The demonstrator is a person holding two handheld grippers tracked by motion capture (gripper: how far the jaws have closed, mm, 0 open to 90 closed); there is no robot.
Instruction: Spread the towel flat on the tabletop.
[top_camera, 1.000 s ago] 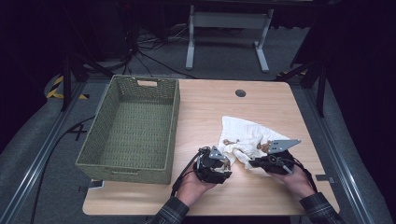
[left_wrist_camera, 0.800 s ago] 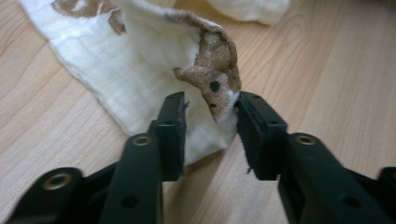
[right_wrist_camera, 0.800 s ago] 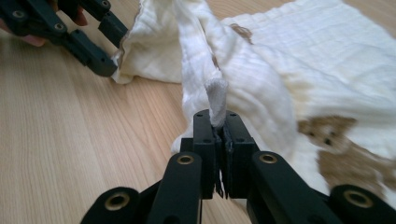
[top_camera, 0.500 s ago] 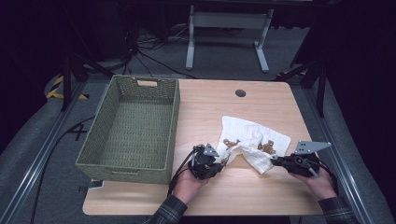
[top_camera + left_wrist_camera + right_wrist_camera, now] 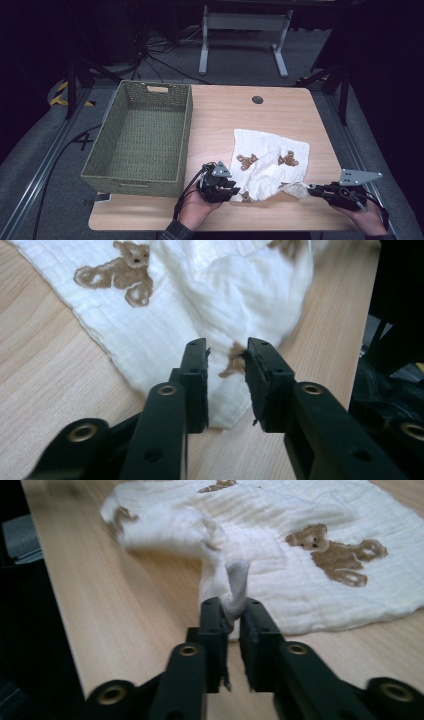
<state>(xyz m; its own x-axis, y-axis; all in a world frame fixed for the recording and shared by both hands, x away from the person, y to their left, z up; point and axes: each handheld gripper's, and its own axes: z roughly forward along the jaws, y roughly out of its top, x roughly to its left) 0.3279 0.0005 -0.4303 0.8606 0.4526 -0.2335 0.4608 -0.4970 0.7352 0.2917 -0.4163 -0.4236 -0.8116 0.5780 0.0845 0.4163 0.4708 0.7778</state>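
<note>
A white cloth [image 5: 272,160] printed with brown teddy bears lies rumpled on the wooden table [image 5: 225,115], right of centre. My left gripper [image 5: 235,186] rests at the cloth's near left corner. In the left gripper view the cloth [image 5: 200,305] has that corner lying between the jaws of my left gripper [image 5: 226,347], which stand open around it. My right gripper [image 5: 311,190] is at the near right, shut on a twisted corner of the cloth [image 5: 300,520] that stands up from the jaws of the right gripper [image 5: 231,606], stretched out from the heap.
A green woven basket [image 5: 117,125] with nothing in it stands on the table's left half, close to my left hand. A round cable hole [image 5: 257,99] sits near the far edge. The table's front edge runs just under both hands.
My right gripper has moved right and toward the front edge, drawing a corner of the cloth out with it. The left gripper has stayed at the cloth's near left corner.
</note>
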